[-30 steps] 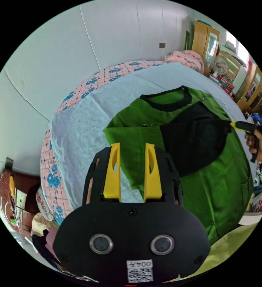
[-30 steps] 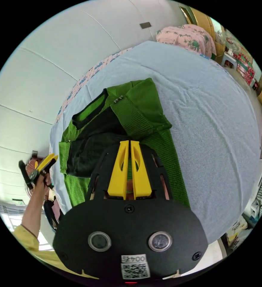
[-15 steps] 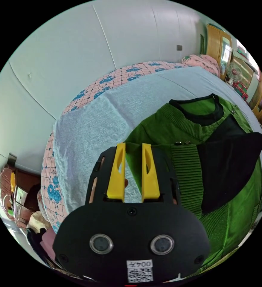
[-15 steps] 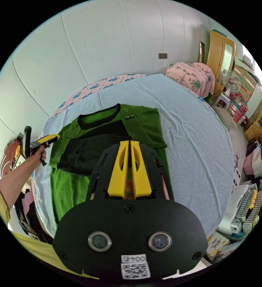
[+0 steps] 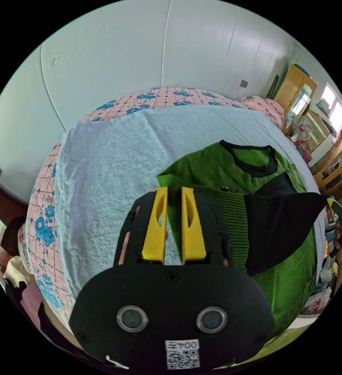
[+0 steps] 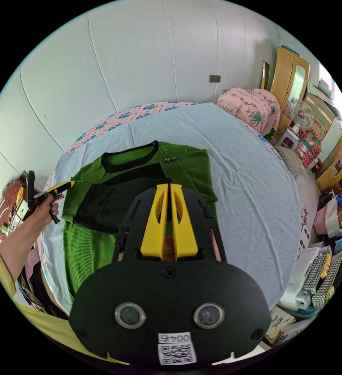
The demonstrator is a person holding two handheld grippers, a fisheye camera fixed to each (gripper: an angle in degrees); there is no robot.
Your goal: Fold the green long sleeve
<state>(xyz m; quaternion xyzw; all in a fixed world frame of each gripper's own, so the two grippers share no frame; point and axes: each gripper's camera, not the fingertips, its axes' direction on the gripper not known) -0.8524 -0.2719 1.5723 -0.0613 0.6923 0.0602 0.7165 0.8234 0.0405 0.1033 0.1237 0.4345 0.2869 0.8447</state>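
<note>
I see the green long sleeve (image 6: pixel 186 168) spread on the pale blue bed cover (image 6: pixel 253 187), one black-lined panel folded across its chest. My right gripper (image 6: pixel 170 189) is clenched on that folded cloth. My left gripper (image 5: pixel 174 193) has its jaws slightly parted astride the garment's edge, not pinching it.

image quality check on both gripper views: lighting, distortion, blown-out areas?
Left gripper view: even daylight, strong fisheye bending the pale blue bedspread; window at the rim is blown out; green long-sleeve top sharp. Right gripper view: same soft light, white wall panels bowed, clutter at the rim squeezed; gripper in focus.
</note>
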